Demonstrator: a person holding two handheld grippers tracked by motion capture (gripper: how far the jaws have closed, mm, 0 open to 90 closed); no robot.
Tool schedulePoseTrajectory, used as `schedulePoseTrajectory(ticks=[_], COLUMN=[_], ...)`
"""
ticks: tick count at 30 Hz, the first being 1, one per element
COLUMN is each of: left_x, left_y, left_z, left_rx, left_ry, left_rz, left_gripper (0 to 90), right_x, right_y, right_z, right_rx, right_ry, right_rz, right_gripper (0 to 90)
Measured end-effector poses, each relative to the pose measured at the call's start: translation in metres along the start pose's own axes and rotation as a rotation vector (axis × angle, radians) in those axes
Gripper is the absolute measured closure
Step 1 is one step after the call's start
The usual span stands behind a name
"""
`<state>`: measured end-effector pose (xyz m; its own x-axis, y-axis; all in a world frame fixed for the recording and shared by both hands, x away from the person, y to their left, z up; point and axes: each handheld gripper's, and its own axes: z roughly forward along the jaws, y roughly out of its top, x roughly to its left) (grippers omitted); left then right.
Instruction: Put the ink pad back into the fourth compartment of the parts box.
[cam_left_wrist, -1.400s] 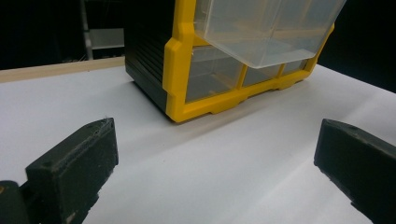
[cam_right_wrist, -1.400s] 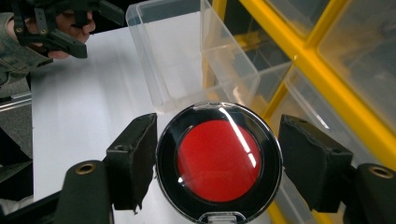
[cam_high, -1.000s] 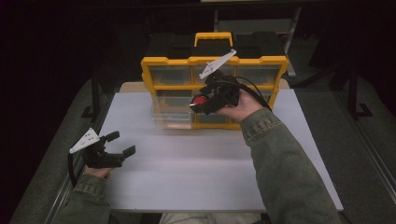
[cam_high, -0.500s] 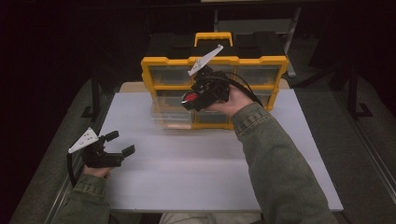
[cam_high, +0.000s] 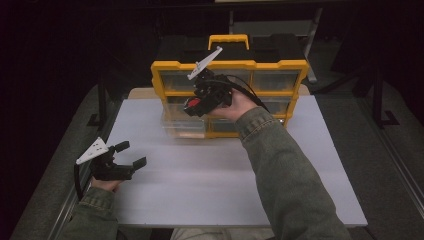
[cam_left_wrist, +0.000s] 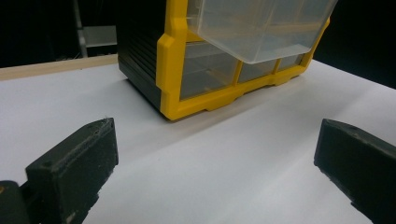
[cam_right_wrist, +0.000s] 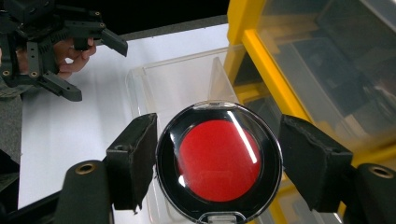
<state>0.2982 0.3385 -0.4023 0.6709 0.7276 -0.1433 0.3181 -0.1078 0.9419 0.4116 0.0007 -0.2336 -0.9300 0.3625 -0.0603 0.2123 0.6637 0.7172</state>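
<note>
Nearest the person, at the left front of the white table (cam_high: 210, 190), the left gripper (cam_high: 131, 155) is held just above the surface with its jaws spread wide and nothing between them. In the left gripper view the two black jaws are seen far apart at the bottom corners, with bare white tabletop between them and the organizer's yellow corner (cam_left_wrist: 170, 93) beyond.

Farther in, the right gripper (cam_high: 192, 107) is held over the middle of the table by a hand in an olive-green sleeve (cam_high: 285, 170). A round compact (cam_right_wrist: 219, 158) — a black rim around a red centre under a glossy clear cover — is clamped between its two padded jaws, which are pressed against its left and right edges. The compact is thus carried in the air, directly above a pulled-out clear drawer (cam_right_wrist: 187, 79). A clear divider (cam_right_wrist: 217, 79) is seen standing upright inside that drawer, and the part of the drawer that can be seen looks bare. The left gripper is also caught in the right gripper view, at the upper left, well apart from the drawer.

At the far side of the table stands the storage organizer (cam_high: 280, 65) — a yellow frame around rows of translucent drawers, with a black top and a yellow carry handle (cam_high: 228, 39). The open drawer is seen projecting from the left column of the frame toward the person, while the other drawers are shut flush with the frame. The surroundings behind the organizer are dark.
</note>
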Motion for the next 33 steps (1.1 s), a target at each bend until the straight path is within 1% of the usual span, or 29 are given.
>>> schedulePoseTrajectory(ticks=[4, 6, 7, 8, 9, 10, 12, 16, 17, 18, 20, 21, 22, 23, 24, 25, 26, 27, 30, 33], left_x=[0.0, -0.001, -0.001, -0.001, -0.001, -0.001, 0.0, -0.001, -0.001, -0.001, -0.001, -0.001, -0.001, -0.001, -0.001, -0.001, -0.001, 0.0, 0.0, 0.0], left_y=[0.0, 0.0, 0.0, 0.0, 0.0, 0.0, 0.0, 0.0, 0.0, 0.0, 0.0, 0.0, 0.0, 0.0, 0.0, 0.0, 0.0, 0.0, 0.0, 0.0], left_z=[0.0, 0.0, 0.0, 0.0, 0.0, 0.0, 0.0, -0.001, -0.001, -0.001, -0.001, -0.001, -0.001, -0.001, -0.001, -0.001, -0.001, -0.001, -0.002, -0.002], left_rx=[0.002, 0.002, 0.002, 0.0, 0.0, 0.001, 0.0, -0.001, 0.001, 0.003, 0.003, 0.003, 0.002, 0.002, 0.001, 0.001, 0.0, -0.006, -0.008, -0.006], left_ry=[-0.003, -0.01, -0.01, -0.011, -0.011, -0.011, -0.009, -0.01, -0.011, -0.01, -0.01, -0.01, -0.009, -0.009, -0.009, -0.007, -0.006, -0.007, -0.004, -0.005], left_rz=[0.003, 0.007, 0.007, 0.01, 0.01, 0.009, 0.007, 0.01, 0.013, 0.013, 0.012, 0.012, 0.01, 0.01, 0.009, 0.008, 0.006, 0.004, 0.001, 0.002], left_gripper=[0.0, 0.0, 0.0, 0.0, 0.0, 0.0, 0.0, 0.0, 0.0, 0.0, 0.0, 0.0, 0.0, 0.0, 0.0, 0.0, 0.0, 0.0, 0.0, 0.0], right_x=[0.002, 0.002, 0.002, 0.003, 0.003, 0.004, 0.004, 0.003, 0.002, 0.001, 0.0, 0.0, 0.0, 0.0, 0.0, 0.0, 0.001, 0.001, -0.002, -0.004], right_y=[0.004, 0.009, 0.009, 0.011, 0.011, 0.013, 0.013, 0.014, 0.014, 0.014, 0.014, 0.014, 0.013, 0.013, 0.012, 0.011, 0.009, 0.007, -0.001, -0.006], right_z=[0.006, 0.013, 0.013, 0.017, 0.017, 0.022, 0.027, 0.033, 0.035, 0.036, 0.034, 0.034, 0.031, 0.03, 0.028, 0.027, 0.026, 0.025, 0.019, 0.016], right_rx=[0.006, 0.005, 0.005, 0.005, 0.005, 0.019, 0.031, 0.038, 0.032, 0.024, 0.006, 0.006, -0.002, 0.002, 0.005, 0.004, 0.004, -0.001, -0.019, -0.022], right_ry=[0.006, 0.009, 0.009, 0.013, 0.013, 0.014, 0.01, 0.005, -0.001, 0.005, 0.025, 0.025, 0.037, 0.042, 0.045, 0.04, 0.024, 0.01, 0.034, 0.03], right_rz=[-0.003, -0.002, -0.002, -0.008, -0.008, -0.023, -0.03, -0.027, -0.015, -0.001, 0.019, 0.019, 0.024, 0.027, 0.026, 0.026, 0.034, 0.044, 0.067, 0.065], right_gripper=[29.1, 29.2, 29.2, 29.2, 29.2, 29.2, 29.2, 29.0, 28.7, 26.9, 18.8, 18.8, 14.6, 11.2, 8.9, 2.6, 0.0, 0.0, 0.0, 0.0])
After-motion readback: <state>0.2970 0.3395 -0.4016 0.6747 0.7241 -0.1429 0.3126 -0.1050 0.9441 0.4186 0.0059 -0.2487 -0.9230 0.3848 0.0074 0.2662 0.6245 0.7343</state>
